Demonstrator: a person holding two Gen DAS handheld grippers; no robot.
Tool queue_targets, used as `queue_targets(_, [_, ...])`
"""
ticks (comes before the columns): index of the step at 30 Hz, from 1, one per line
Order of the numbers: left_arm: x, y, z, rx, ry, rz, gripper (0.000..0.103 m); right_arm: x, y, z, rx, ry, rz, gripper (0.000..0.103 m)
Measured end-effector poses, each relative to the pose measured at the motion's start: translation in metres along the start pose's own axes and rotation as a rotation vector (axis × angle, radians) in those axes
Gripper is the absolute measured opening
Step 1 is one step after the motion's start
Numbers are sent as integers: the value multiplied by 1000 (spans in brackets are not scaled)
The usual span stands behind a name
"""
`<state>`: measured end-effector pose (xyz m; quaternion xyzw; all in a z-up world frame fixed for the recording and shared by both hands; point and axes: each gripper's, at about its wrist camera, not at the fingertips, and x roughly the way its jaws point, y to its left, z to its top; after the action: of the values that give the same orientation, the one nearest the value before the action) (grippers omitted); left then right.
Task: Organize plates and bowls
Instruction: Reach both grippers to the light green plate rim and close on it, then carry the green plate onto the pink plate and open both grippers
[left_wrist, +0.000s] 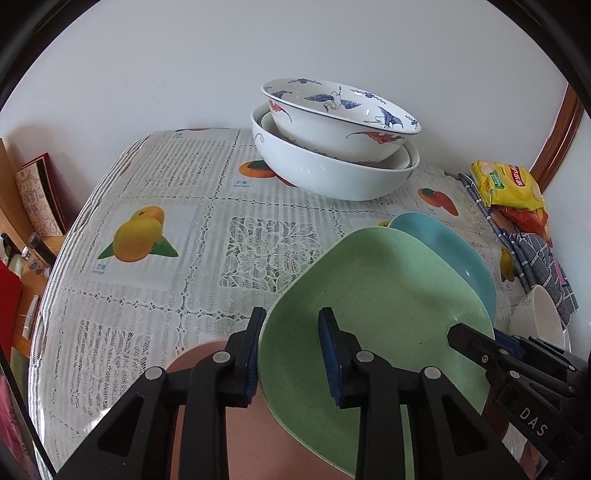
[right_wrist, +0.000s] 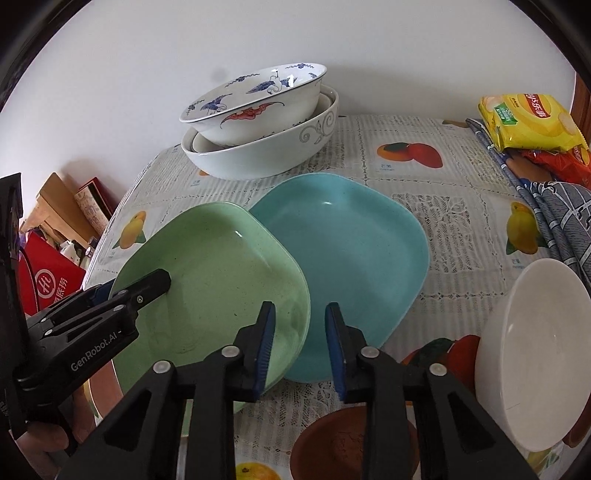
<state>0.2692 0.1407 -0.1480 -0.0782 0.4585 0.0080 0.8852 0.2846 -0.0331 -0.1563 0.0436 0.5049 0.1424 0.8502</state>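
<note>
A green square plate (left_wrist: 373, 306) (right_wrist: 218, 273) is tilted, its far edge lapping over a blue square plate (right_wrist: 343, 254) (left_wrist: 454, 251) on the table. My left gripper (left_wrist: 291, 350) (right_wrist: 129, 291) straddles the green plate's near-left rim, one finger under and one over, with a gap at the pads. My right gripper (right_wrist: 300, 347) (left_wrist: 476, 343) is open over the green plate's right edge. A crane-patterned bowl (left_wrist: 340, 118) (right_wrist: 255, 99) is stacked in a large white bowl (left_wrist: 332, 166) (right_wrist: 266, 151) at the back. A plain white bowl (right_wrist: 532, 354) (left_wrist: 539, 317) stands at the right.
A brown plate (left_wrist: 207, 354) lies under my left gripper, and a brown dish (right_wrist: 343, 443) lies below my right gripper. Snack bags (right_wrist: 528, 122) and a blue checked cloth (right_wrist: 561, 210) lie at the table's right. Boxes (left_wrist: 37, 199) stand past the left edge.
</note>
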Motion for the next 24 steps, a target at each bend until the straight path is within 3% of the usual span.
queue_targets(13, [-10,3,-5,-17,-13,-13,19,-3,-1,2,4,-24,-4,13])
queue_targets(24, [-45,2,-17,-21,-52,-5,18,-31,8,-8,2,-55,27,13])
